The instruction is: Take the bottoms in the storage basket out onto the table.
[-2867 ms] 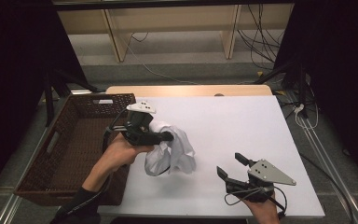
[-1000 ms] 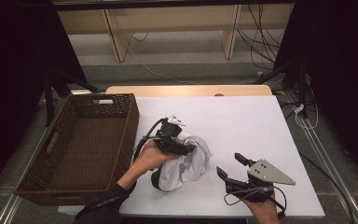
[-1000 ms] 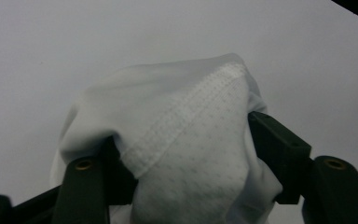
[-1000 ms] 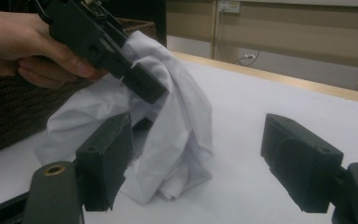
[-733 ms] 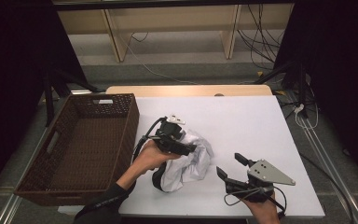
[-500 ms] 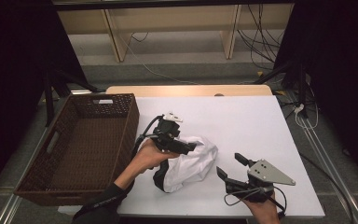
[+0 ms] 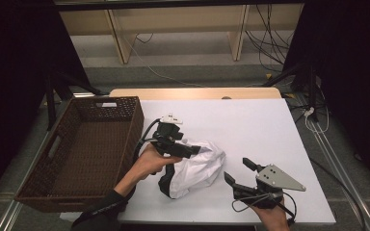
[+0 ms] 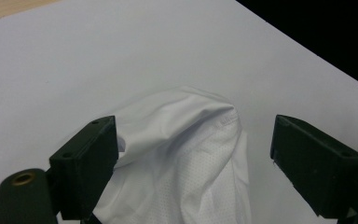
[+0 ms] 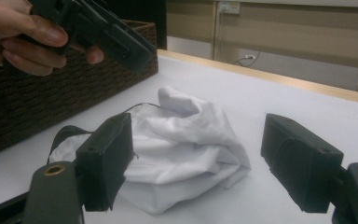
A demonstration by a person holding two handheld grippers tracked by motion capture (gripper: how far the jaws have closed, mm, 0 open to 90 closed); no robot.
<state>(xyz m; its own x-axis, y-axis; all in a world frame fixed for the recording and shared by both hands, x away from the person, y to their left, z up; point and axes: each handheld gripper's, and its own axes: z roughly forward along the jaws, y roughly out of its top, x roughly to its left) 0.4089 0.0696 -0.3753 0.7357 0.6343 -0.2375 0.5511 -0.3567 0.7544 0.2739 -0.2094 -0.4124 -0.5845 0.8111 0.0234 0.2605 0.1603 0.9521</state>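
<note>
The crumpled white cloth garment (image 7: 197,166) is showing soft matt folds, partly a fine perforated mesh. The dark brown woven wicker basket (image 7: 79,154) is looking rough; the white table top (image 7: 250,120) is lying smooth and matt.

Left claw (image 7: 189,151) raised, jaws just opened wide (right claw (image 7: 241,172) likewise open, low).

Lab or recording studio setup: white rectangular table (image 7: 250,120) on a pale wooden base, black curtains (image 7: 14,62) left and right, loose black cables (image 7: 270,43) on the grey floor, light wooden shelf frame (image 7: 173,24) at the far side.
</note>
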